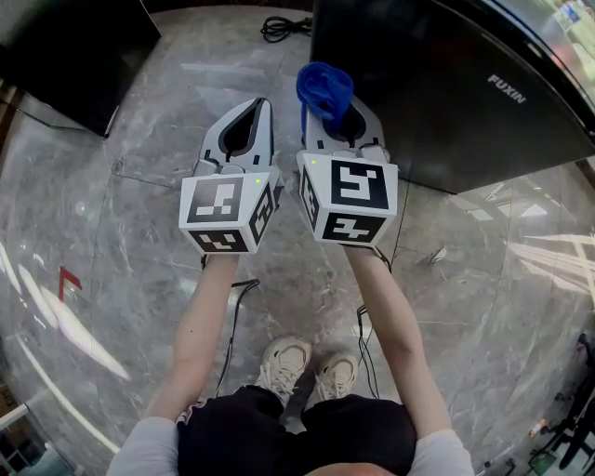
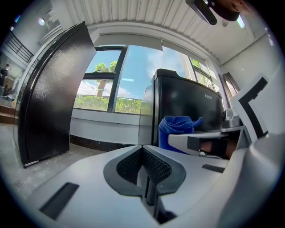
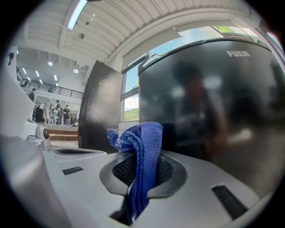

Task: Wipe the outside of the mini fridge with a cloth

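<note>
While the person stands on the grey marble floor, the head view shows both arms stretched forward and the two grippers held side by side. The left gripper is pinched shut and carries nothing. The right gripper clamps a blue cloth, which bunches out past the tips and points away from the person, toward the near corner of the black mini fridge. The fridge stands on the floor ahead and to the right, and whether cloth and fridge touch can't be told here. A second black cabinet sits up left, a coiled cable lies beyond, and pale shoes show down below.

Over to the left gripper view: the left gripper has its fingers pressed together, pad against pad, empty. To its right the cloth stands up in front of the fridge, with a window behind.

Now the right gripper view: the right gripper has its fingers clenched on the cloth. The cloth is a folded strip whose long axis runs up and down between the pads, its top flopping left. The fridge front fills the right side, close ahead.
</note>
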A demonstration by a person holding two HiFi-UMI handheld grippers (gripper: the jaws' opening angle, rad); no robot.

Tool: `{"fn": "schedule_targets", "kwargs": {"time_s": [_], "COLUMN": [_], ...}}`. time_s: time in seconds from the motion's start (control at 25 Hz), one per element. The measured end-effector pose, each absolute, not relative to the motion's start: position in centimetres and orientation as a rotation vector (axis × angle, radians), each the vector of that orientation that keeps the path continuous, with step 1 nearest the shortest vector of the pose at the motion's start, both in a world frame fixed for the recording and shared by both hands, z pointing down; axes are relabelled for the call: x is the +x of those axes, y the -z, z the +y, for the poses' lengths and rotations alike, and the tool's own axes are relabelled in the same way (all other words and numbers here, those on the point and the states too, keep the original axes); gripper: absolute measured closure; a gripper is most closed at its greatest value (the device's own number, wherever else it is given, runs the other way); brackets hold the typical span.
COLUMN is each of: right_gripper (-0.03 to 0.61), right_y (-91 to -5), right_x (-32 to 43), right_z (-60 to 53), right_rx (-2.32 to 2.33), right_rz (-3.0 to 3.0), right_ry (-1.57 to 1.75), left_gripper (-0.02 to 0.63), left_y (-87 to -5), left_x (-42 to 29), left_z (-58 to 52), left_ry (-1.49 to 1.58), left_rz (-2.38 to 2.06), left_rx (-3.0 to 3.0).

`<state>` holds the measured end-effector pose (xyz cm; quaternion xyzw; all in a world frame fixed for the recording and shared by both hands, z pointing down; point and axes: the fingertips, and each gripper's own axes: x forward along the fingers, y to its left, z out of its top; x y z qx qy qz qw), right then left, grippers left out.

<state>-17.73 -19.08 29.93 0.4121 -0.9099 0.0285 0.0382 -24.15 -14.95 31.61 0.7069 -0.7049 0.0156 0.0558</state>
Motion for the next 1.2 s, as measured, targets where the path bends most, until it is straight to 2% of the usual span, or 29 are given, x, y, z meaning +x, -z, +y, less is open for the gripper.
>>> {"fn": "schedule_targets", "kwargs": {"time_s": [1.2], "right_gripper": [0.526], "right_y": [-30.6], "right_x": [2.8], "right_z": [-20.9], "right_rx": [1.572], "right_rz": [-2.629], "right_ry": [-0.131], "left_gripper": [0.609], "left_y": [-32.3], "left_x": [-5.6], "left_z": [-18.2], "left_ry": [-0.009], "left_rz": [-1.811], "left_rx": [2.354]}}
